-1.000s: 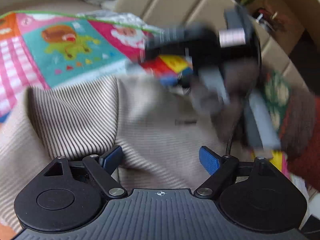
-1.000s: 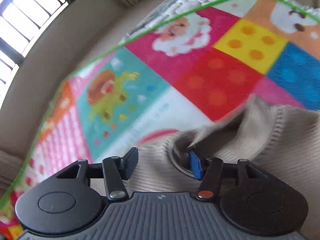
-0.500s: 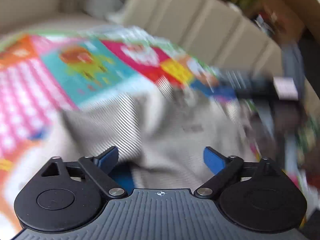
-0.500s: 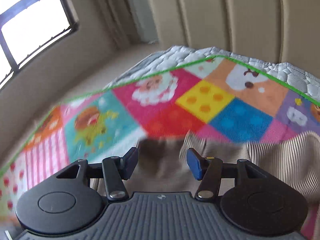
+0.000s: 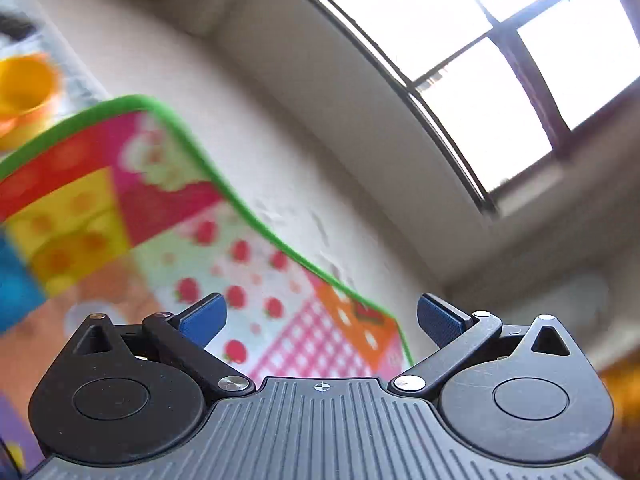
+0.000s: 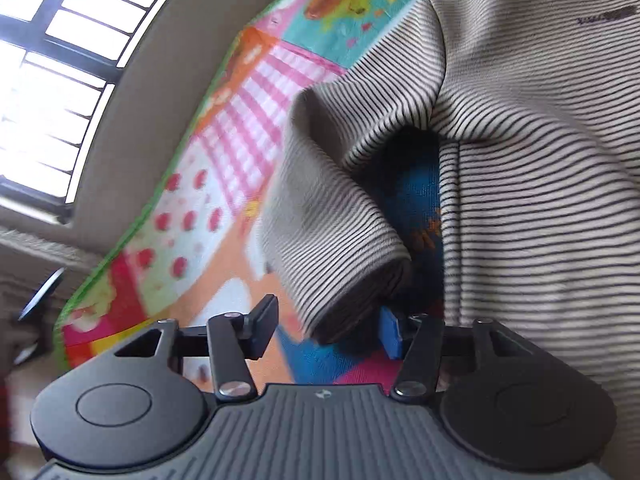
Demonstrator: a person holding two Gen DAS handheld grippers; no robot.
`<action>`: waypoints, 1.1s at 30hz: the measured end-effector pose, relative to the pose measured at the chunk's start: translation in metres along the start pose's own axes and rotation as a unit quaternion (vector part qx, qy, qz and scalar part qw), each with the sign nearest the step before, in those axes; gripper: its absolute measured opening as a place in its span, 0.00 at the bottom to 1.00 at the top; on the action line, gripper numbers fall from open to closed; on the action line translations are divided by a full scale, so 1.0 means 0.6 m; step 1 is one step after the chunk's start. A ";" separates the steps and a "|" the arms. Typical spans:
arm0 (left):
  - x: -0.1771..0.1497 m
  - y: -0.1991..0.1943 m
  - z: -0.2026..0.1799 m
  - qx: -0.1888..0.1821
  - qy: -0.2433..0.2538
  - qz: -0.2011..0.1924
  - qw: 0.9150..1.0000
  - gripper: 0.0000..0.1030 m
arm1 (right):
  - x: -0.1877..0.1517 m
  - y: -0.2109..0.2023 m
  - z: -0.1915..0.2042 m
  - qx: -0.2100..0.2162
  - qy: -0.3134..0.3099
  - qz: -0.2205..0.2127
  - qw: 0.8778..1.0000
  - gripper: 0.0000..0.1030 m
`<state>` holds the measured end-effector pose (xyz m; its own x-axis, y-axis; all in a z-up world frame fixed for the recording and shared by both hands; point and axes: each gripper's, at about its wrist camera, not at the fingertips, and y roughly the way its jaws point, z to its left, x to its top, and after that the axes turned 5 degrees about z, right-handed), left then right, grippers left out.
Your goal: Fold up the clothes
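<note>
Colourful mat (image 5: 100, 208), left gripper (image 5: 318, 318) jaws widened, empty, sweater gone; right gripper (image 6: 326, 330) jaws narrowing around sleeve cuff (image 6: 344, 300).

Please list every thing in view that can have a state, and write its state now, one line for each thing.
left gripper: open wide, nothing between the fingers, jaws have just been opening.
right gripper: jaws have just been closing; sleeve cuff between the fingers, not clamped.
striped sweater: lying on the mat, not yet folded.
sleeve: bent forward, cuff end at the right gripper.
play mat: spread flat.
</note>
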<state>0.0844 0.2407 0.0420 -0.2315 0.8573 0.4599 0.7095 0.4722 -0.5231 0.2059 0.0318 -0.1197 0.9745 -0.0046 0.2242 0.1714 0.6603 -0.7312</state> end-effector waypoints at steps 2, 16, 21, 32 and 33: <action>-0.011 0.002 0.005 -0.030 0.033 -0.003 0.999 1.00 | 0.014 -0.015 0.036 -0.028 -0.067 -0.027 0.997 0.07; -0.070 0.173 -0.064 -0.122 0.182 0.184 0.958 1.00 | 0.185 -0.320 -0.006 -0.120 -0.179 -0.148 0.965 0.07; -0.050 0.171 -0.044 -0.092 0.158 0.173 0.968 1.00 | 0.095 -0.169 -0.044 0.027 -0.086 -0.029 0.996 0.20; -0.058 0.196 -0.033 -0.092 0.172 0.201 0.960 1.00 | 0.076 -0.031 0.009 0.006 -0.149 -0.054 0.987 0.04; -0.059 0.198 -0.034 -0.097 0.178 0.205 0.958 1.00 | 0.080 -0.031 0.021 0.001 -0.167 -0.062 0.984 0.04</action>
<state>0.1907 0.2621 -0.0218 0.3103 0.8224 0.4769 0.8099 0.0340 -0.5855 0.2475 0.0290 -0.0872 0.8446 0.1618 0.5104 0.2845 0.6718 -0.6839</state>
